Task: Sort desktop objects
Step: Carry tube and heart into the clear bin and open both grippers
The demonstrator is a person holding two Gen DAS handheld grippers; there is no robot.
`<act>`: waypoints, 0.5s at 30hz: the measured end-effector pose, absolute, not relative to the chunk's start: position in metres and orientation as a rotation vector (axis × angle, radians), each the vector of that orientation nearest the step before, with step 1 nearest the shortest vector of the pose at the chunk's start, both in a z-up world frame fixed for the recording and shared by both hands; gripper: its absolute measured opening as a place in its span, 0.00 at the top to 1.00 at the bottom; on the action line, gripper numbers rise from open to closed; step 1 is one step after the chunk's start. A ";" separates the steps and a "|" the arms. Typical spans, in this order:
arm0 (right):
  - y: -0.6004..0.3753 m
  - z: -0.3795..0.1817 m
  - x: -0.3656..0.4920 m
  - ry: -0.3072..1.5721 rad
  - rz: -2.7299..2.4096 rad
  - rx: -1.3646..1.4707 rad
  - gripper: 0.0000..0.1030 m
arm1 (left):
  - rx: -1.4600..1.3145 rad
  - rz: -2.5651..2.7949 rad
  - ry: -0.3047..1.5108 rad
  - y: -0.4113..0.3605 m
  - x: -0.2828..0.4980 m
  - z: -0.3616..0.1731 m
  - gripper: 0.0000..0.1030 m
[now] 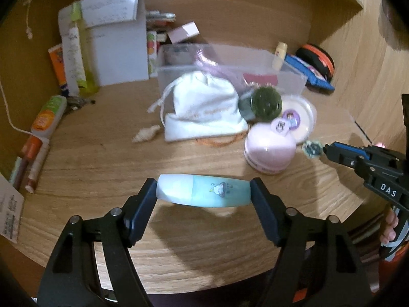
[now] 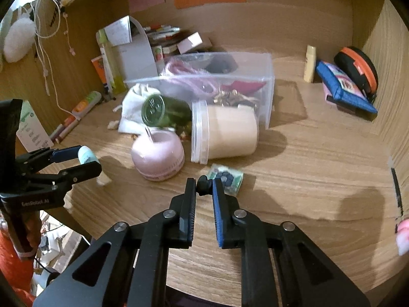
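A pale teal bottle [image 1: 204, 192] with a small cartoon print lies crosswise between the fingers of my left gripper [image 1: 203, 190], which is shut on its two ends and holds it just above the wooden desk [image 1: 102, 158]. From the right wrist view that same bottle [image 2: 87, 154] shows at the far left. My right gripper [image 2: 204, 186] is shut on the dark end of a small green patterned roll [image 2: 227, 179] that rests on the desk. In the left wrist view the roll [image 1: 311, 148] sits at the right gripper's tips [image 1: 326, 150].
Behind stand a pink round device [image 2: 158, 156], a green jar [image 2: 163, 113] on its side, a clear tub [image 2: 225, 133] on its side, a white drawstring pouch [image 1: 204, 107] and a clear plastic box [image 2: 265, 76]. Pens line the left edge [image 1: 33, 158]; a blue pouch [image 2: 345, 87] sits right.
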State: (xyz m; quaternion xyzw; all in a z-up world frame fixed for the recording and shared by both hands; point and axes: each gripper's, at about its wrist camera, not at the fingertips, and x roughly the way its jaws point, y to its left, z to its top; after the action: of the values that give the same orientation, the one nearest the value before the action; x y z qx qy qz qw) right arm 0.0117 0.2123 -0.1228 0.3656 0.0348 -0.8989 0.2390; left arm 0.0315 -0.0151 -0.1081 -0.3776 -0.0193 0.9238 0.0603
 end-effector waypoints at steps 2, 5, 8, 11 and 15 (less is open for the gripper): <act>0.214 -0.115 0.012 0.091 -2.461 0.977 0.89 | -1.119 2.808 -0.074 -0.018 0.031 -0.100 0.29; 0.216 -0.100 0.012 0.084 -2.470 0.926 0.89 | -1.078 2.839 -0.092 -0.022 0.032 -0.087 0.29; 0.218 -0.083 0.011 0.085 -2.489 0.870 0.89 | -1.040 2.868 -0.095 -0.024 0.030 -0.074 0.29; 0.221 -0.072 0.005 0.072 -2.493 0.843 0.89 | -1.014 2.879 -0.118 -0.026 0.025 -0.064 0.29; 0.221 -0.058 -0.009 0.069 -2.493 0.816 0.89 | -0.994 2.895 -0.133 -0.028 0.013 -0.054 0.29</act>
State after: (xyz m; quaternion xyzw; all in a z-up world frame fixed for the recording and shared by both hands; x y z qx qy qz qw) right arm -0.0087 0.2212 -0.0578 0.3007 0.0256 -0.9184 0.2560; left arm 0.0129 -0.0282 -0.0538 -0.3242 -0.0433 0.9442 0.0388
